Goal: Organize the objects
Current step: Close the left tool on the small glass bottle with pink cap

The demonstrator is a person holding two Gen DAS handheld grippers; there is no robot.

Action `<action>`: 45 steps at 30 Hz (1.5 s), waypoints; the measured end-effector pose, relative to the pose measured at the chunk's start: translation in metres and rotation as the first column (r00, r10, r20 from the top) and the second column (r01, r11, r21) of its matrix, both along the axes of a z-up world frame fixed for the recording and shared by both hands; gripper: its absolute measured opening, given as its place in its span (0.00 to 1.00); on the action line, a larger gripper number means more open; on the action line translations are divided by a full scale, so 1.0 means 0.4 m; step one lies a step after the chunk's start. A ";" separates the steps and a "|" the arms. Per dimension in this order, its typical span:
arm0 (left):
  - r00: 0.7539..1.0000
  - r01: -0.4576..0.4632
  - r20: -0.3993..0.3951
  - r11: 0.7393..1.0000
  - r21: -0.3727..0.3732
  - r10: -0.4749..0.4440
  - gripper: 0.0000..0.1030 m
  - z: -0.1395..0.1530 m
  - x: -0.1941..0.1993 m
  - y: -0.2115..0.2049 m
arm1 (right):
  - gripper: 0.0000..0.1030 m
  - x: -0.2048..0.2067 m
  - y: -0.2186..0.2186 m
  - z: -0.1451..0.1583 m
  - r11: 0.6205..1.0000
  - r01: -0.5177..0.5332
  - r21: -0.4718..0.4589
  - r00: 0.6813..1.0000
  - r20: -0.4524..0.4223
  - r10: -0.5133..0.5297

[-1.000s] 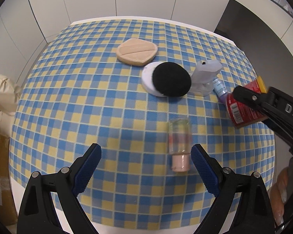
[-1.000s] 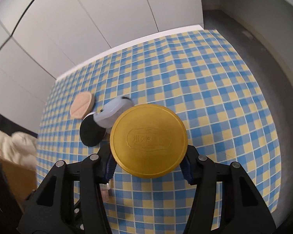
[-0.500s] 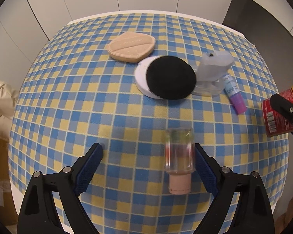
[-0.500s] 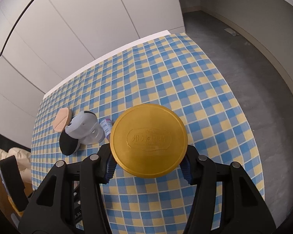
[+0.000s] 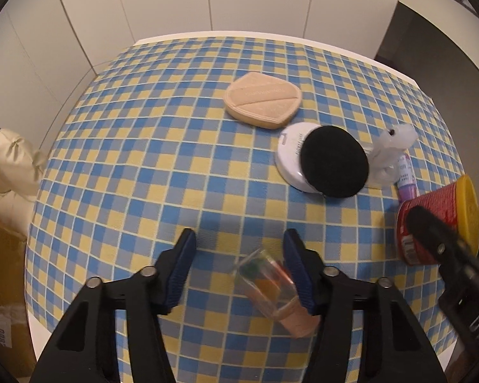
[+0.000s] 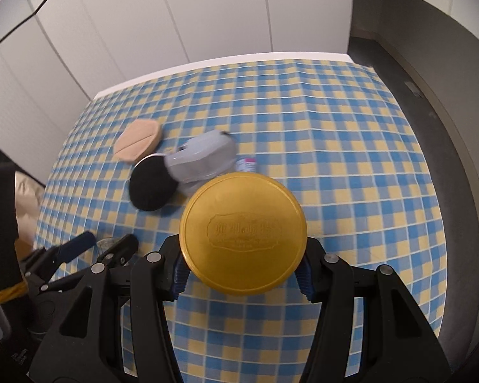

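Observation:
A clear small bottle (image 5: 266,282) with a pink cap lies askew on the checked tablecloth (image 5: 143,175). My left gripper (image 5: 239,236) is over it with its jaws closing. The right finger (image 5: 298,271) touches the bottle, while a gap remains at the left finger (image 5: 182,265). My right gripper (image 6: 241,276) is shut on a red can, whose yellow lid (image 6: 242,233) fills that view. From the left wrist view the red can (image 5: 431,223) hangs at the right edge.
A beige puff (image 5: 262,100), a white compact (image 5: 289,153) under a black round puff (image 5: 333,161), a translucent pump bottle (image 5: 392,146) and a purple tube (image 5: 407,182) lie at the back right. A cream bag (image 5: 6,166) and cardboard box (image 5: 0,287) stand left of the table.
The left jaws have narrowed around the bottle, which has been pushed askew. The right gripper, with the can, swung away and back toward the other objects.

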State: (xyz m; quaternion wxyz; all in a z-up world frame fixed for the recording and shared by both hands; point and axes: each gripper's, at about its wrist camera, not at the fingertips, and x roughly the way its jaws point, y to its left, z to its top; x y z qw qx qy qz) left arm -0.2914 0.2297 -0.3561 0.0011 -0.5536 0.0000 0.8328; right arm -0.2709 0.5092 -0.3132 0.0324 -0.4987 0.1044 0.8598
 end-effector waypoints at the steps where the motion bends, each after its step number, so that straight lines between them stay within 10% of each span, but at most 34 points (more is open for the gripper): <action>1: 1.000 -0.009 -0.003 1.000 -0.001 0.009 0.45 0.002 0.002 -0.008 | 0.55 0.000 -0.008 0.000 1.000 -0.009 0.005 1.000 0.002 0.009; 14: 0.999 0.031 -0.031 1.000 -0.004 -0.031 0.10 0.004 -0.025 0.016 | 0.54 -0.012 -0.086 0.026 0.998 -0.054 -0.041 0.998 -0.022 0.053; 27: 1.000 0.018 0.004 0.988 0.155 -0.019 0.07 0.002 -0.043 -0.047 | 0.57 -0.023 -0.170 -0.020 0.998 -0.063 -0.009 0.997 0.043 0.064; 35: 0.998 0.025 0.055 0.994 0.107 -0.031 0.70 0.012 -0.031 -0.047 | 0.61 -0.075 -0.173 -0.034 0.998 -0.070 0.004 0.995 0.070 0.069; 45: 0.995 0.011 0.091 0.976 0.216 -0.032 0.74 0.031 0.012 -0.060 | 0.58 -0.074 -0.143 -0.028 0.999 -0.035 -0.041 0.997 0.062 0.037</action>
